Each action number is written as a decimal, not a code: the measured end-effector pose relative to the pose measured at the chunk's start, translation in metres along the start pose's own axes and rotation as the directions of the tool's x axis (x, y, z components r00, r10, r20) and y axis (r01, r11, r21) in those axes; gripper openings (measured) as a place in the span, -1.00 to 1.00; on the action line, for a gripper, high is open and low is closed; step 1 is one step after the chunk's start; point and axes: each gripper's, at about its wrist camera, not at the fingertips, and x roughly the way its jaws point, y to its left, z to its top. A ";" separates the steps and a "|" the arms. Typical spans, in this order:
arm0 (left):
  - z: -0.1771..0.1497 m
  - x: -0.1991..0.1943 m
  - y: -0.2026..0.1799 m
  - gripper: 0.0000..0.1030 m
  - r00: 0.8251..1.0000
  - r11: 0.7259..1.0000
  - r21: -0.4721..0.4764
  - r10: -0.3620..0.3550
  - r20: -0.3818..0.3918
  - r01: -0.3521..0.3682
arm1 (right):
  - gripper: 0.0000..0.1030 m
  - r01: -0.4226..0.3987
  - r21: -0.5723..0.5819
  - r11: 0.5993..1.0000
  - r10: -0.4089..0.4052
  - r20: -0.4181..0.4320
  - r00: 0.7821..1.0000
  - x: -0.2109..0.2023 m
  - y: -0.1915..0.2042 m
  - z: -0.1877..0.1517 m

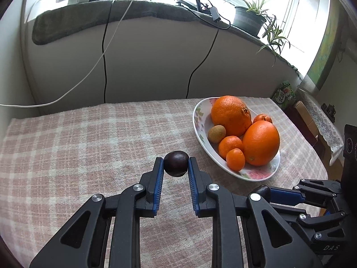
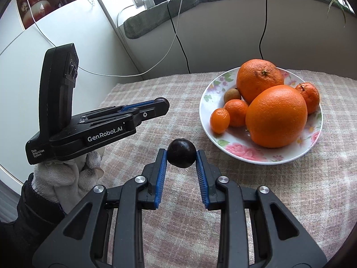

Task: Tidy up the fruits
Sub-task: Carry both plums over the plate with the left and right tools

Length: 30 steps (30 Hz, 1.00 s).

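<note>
While heaped: oranges [image 2: 276, 116] in plate [image 2: 256, 156].

From my left view, the right claw [image 1: 265, 193] hides most of its dark round fruit [image 1: 263, 191]; the green printed packet [image 1: 284, 95] is unreadable to me.

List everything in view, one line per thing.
Dark fruits: 2, purple-black, one in each gripper, first, second.
Big oranges: 2, orange, on plate.
Small oranges: 3, orange, on plate.
Brown fruit: 1, tan, plate's left side.
Plate: 1, white floral, on cloth.
Cloth: 1, pink plaid, covers table.
Potted plant: 1, green, windowsill.
Left gripper: black, blue pads.
Right gripper: same.
</note>
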 end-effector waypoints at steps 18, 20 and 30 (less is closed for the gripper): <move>0.019 0.013 -0.048 -0.60 1.000 0.999 0.024 -0.021 0.019 0.021 | -0.46 0.060 0.009 0.998 -0.061 0.107 0.992 -0.048 -0.052 0.028; 0.021 0.015 -0.051 -0.61 1.000 0.999 0.025 -0.023 0.019 0.023 | -0.46 0.070 0.006 0.998 -0.070 0.114 0.991 -0.051 -0.060 0.032; 0.025 0.025 -0.065 -0.60 0.999 0.999 0.023 -0.029 0.016 0.028 | -0.46 0.126 -0.024 0.992 -0.122 0.123 0.985 -0.048 -0.087 0.055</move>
